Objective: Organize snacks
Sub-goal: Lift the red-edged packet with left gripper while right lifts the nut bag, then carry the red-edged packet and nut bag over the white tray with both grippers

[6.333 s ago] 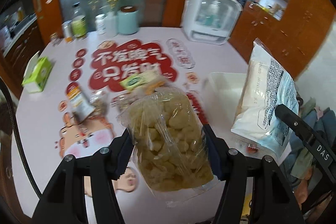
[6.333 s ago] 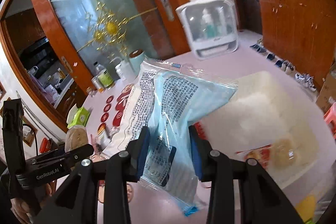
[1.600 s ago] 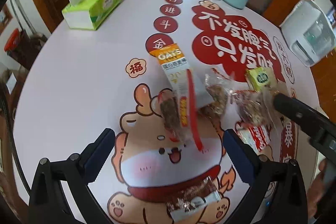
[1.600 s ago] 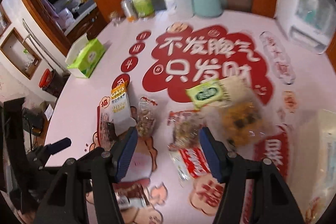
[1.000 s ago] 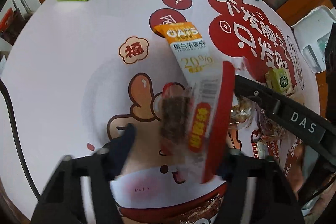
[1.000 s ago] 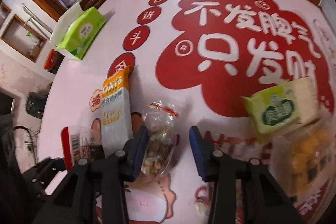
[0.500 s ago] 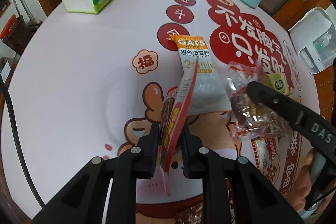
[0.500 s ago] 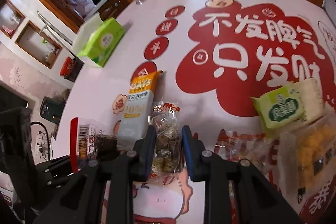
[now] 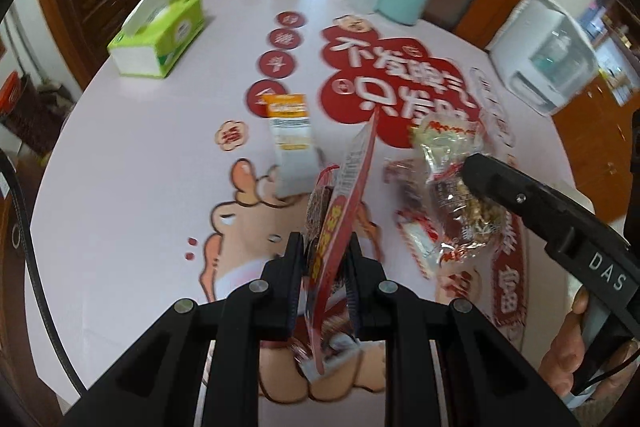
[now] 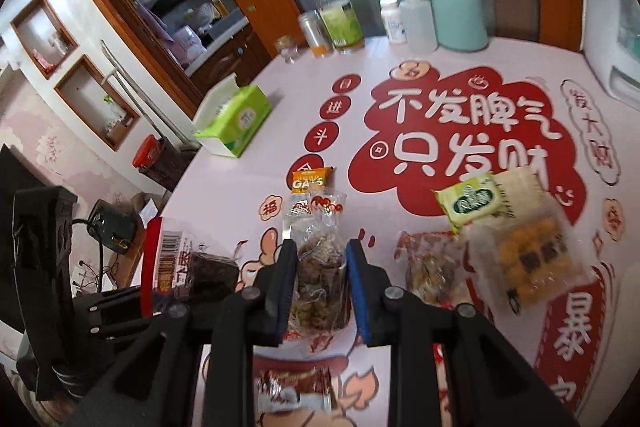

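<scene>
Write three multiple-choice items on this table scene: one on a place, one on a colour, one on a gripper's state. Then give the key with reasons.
1. Where does the tissue box stand?
A. by the table's left edge
B. on the red cloud print
C. under the right gripper

2. What colour is the canister at the back of the table?
A. orange
B. pale teal
C. black

3. What is the left gripper doing?
A. open over bare table
B. shut on a red packet
C. shut on the tissue box

Key: 1 A, it sits left of the red circles; 2 B, its body is pale teal; 3 B, the pads squeeze the red packet.
</scene>
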`<state>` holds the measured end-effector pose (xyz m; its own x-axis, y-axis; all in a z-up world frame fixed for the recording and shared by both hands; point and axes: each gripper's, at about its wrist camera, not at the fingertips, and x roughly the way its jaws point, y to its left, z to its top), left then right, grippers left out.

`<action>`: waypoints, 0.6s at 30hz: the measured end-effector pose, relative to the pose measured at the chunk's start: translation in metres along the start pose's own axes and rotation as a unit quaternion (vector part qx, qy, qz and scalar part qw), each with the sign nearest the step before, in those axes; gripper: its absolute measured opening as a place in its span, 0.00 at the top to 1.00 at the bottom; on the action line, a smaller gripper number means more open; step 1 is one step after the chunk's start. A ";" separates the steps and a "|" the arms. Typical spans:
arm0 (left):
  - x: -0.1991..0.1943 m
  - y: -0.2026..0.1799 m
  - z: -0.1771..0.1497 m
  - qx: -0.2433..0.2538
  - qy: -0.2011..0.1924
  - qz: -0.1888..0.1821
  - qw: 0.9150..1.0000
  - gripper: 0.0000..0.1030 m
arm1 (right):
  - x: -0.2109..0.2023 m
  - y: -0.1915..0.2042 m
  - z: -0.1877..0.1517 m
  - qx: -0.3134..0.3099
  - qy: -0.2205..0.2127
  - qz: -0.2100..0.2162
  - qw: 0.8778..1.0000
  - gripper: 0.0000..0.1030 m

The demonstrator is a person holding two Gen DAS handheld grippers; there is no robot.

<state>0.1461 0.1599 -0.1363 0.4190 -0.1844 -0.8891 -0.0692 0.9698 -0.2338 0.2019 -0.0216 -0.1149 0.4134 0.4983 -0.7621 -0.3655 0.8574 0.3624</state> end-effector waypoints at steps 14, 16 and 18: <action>-0.062 -0.143 -0.045 0.115 -0.034 -0.046 0.992 0.83 | -0.134 -0.036 -0.072 0.001 -0.066 -0.054 0.996 0.75; -0.064 -0.171 -0.051 0.131 -0.035 -0.055 0.989 0.83 | -0.157 -0.050 -0.082 0.007 -0.076 -0.067 0.995 0.75; -0.065 -0.202 -0.056 0.149 -0.037 -0.065 0.986 0.83 | -0.183 -0.069 -0.093 0.017 -0.089 -0.084 0.992 0.75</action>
<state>0.0816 -0.0329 -0.0531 0.4722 -0.3089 -0.8256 0.2534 0.9446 -0.2085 0.0740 -0.1837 -0.0502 0.6083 0.3608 -0.7070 -0.2528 0.9324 0.2583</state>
